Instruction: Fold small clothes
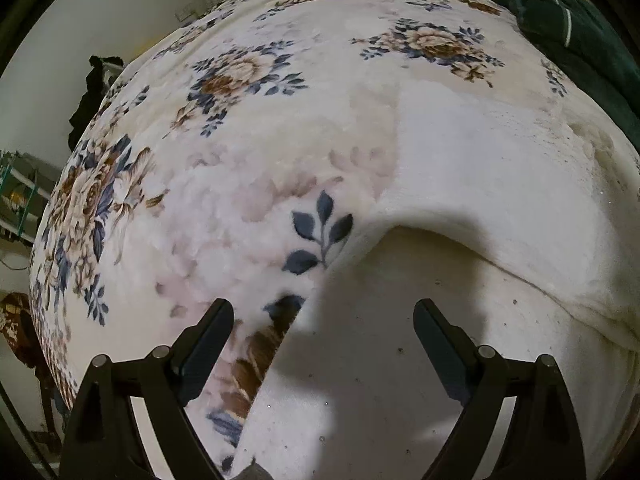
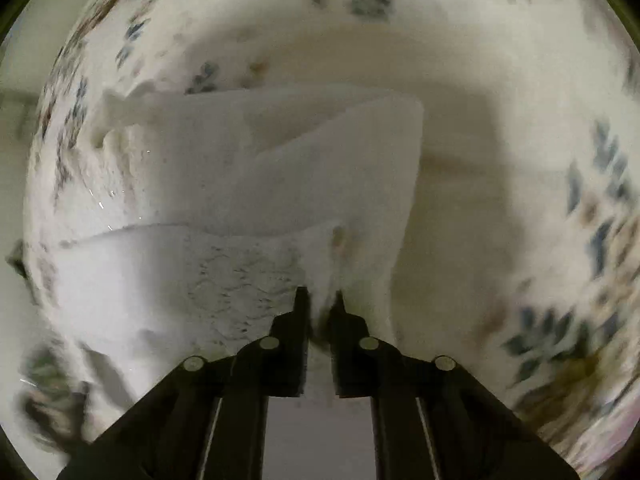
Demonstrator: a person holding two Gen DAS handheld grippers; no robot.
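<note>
A white fluffy garment (image 1: 480,184) lies on a floral blanket (image 1: 240,80), part folded over itself with a raised curved edge. My left gripper (image 1: 323,312) is open and empty, its fingers low over the garment's near part. In the right wrist view my right gripper (image 2: 320,296) is shut on a pinched edge of the white garment (image 2: 280,168) and holds it lifted, so the cloth hangs and drapes ahead of the fingers. A lace-patterned patch shows just left of the fingers. The right view is motion-blurred.
A dark green garment (image 1: 580,40) lies at the blanket's far right edge. Dark clothing (image 1: 92,96) hangs off the bed's left side by a white wall. A shelf (image 1: 24,196) stands to the far left.
</note>
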